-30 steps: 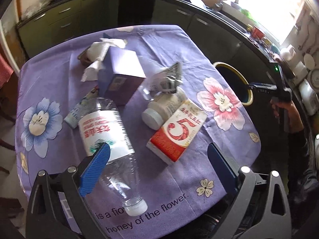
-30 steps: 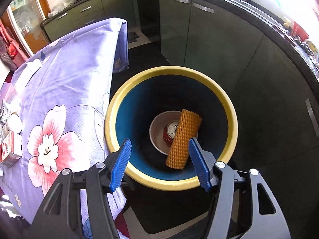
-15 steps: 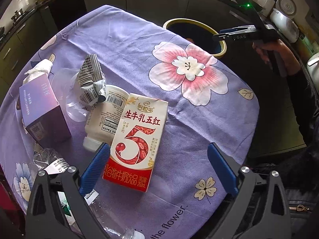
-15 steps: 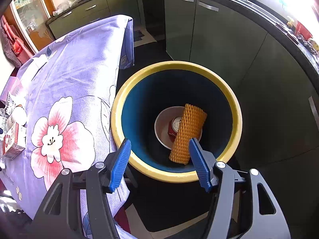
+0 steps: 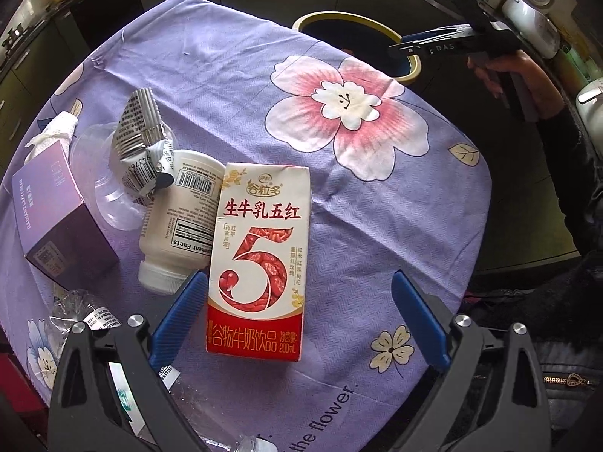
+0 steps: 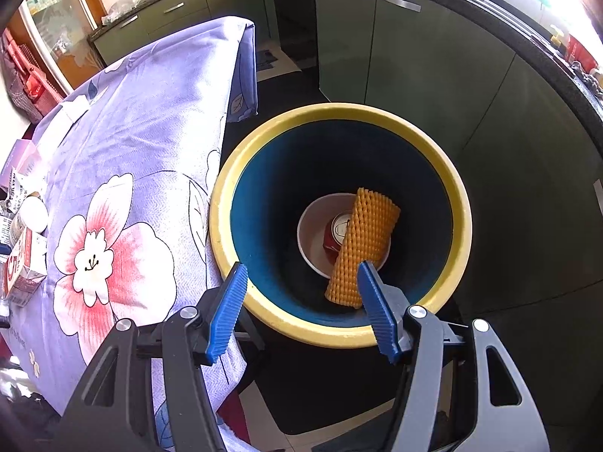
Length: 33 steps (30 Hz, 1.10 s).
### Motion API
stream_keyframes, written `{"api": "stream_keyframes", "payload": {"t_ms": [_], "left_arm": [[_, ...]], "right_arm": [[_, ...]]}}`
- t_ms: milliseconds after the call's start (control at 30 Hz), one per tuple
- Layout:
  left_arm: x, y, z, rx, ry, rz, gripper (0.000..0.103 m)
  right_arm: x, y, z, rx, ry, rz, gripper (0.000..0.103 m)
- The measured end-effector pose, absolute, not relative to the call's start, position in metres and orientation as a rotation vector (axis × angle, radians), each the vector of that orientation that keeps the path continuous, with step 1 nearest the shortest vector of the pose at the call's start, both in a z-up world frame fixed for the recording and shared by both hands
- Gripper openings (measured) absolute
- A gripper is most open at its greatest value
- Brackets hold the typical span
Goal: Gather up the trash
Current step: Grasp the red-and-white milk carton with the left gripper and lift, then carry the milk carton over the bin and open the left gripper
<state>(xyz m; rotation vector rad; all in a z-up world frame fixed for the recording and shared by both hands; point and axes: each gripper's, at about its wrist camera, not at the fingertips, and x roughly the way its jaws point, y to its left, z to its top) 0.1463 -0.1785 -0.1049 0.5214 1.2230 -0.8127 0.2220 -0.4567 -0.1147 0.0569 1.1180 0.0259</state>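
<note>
A red and white drink carton (image 5: 260, 260) lies flat on the purple flowered tablecloth (image 5: 377, 226). My left gripper (image 5: 297, 312) is open and hovers over the carton's near end, the carton between its blue fingers but untouched. A white pill bottle (image 5: 177, 222), a crumpled foil wrapper (image 5: 141, 143), a clear plastic lid (image 5: 101, 184) and a purple box (image 5: 56, 218) lie to the left. My right gripper (image 6: 301, 309) is open and empty above the yellow-rimmed bin (image 6: 339, 335), which holds an orange foam net (image 6: 361, 252), a red can (image 6: 337, 231) and a white bowl (image 6: 312, 226).
A crushed clear plastic bottle (image 5: 90, 316) lies at the table's near left corner. Crumpled tissue (image 5: 56, 128) sits behind the purple box. The bin (image 5: 410, 71) stands on the floor off the table's far edge, with dark green kitchen cabinets (image 6: 395, 49) behind it.
My left gripper has swung right from the clear bottle and come down closer over the red carton. My right gripper stays over the bin, drifting slightly back.
</note>
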Motion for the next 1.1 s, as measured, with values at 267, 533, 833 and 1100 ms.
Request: {"api": "stream_keyframes", "payload": {"t_ms": [267,533,833,1100], "left_arm": [[0.161,-0.183,-0.122,0.52,1.268,-0.755,0.08],[0.166,-0.185,-0.131,0.508,1.312,-0.747,0.057],[0.165,-0.193,-0.123,0.511,1.296,-0.736,0.05],[0.148,-0.212,-0.085,0.529,1.24,-0.814,0.051]], "right_arm": [[0.223,-0.453,-0.119,0.053,1.125,0.036,0.061],[0.223,-0.455,-0.124,0.064,1.133,0.038,0.061],[0.218,-0.46,-0.124,0.082,1.123,0.038,0.061],[0.205,-0.479,-0.117,0.117,1.09,0.005,0.061]]}}
